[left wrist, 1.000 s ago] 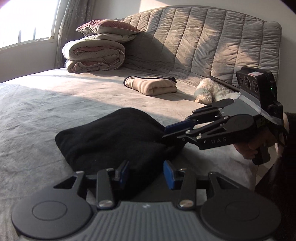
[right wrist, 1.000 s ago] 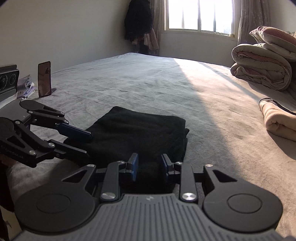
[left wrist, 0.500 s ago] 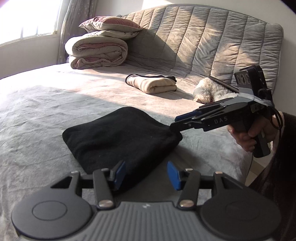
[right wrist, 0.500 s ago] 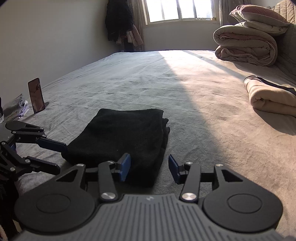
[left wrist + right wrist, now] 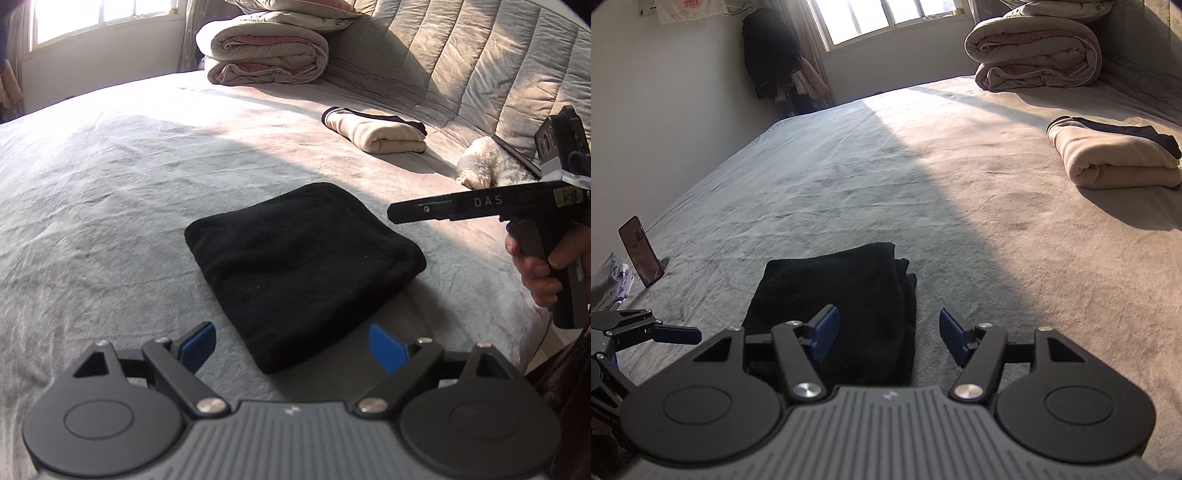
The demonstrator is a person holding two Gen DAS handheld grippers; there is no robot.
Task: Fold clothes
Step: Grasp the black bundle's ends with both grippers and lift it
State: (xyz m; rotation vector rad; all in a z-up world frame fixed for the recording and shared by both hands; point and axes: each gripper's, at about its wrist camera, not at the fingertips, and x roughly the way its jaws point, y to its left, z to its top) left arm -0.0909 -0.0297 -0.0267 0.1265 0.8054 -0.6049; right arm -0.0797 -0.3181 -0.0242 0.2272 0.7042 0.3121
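A folded black garment (image 5: 303, 266) (image 5: 842, 306) lies flat on the grey bed (image 5: 110, 192). My left gripper (image 5: 291, 345) hovers at its near edge, jaws opening wide, blue pads clear of the cloth. My right gripper (image 5: 884, 332) hangs over the garment's other near corner, its jaws also opening with nothing pressed between them. In the left wrist view the right gripper (image 5: 399, 213) shows edge-on at the right, held by a hand (image 5: 539, 269). The left gripper's fingers (image 5: 676, 334) appear at the lower left of the right wrist view.
A folded beige garment (image 5: 380, 131) (image 5: 1115, 158) lies further up the bed. A rolled duvet (image 5: 266, 51) and pillow sit by the padded headboard (image 5: 480, 62). A white plush toy (image 5: 487, 166) rests at the right edge. A phone (image 5: 641, 251) stands propped at the bed's left side.
Both grippers let go of the black garment, spread their jaws and lifted back from it. The right gripper rolled to edge-on. The garment stays folded on the bed.
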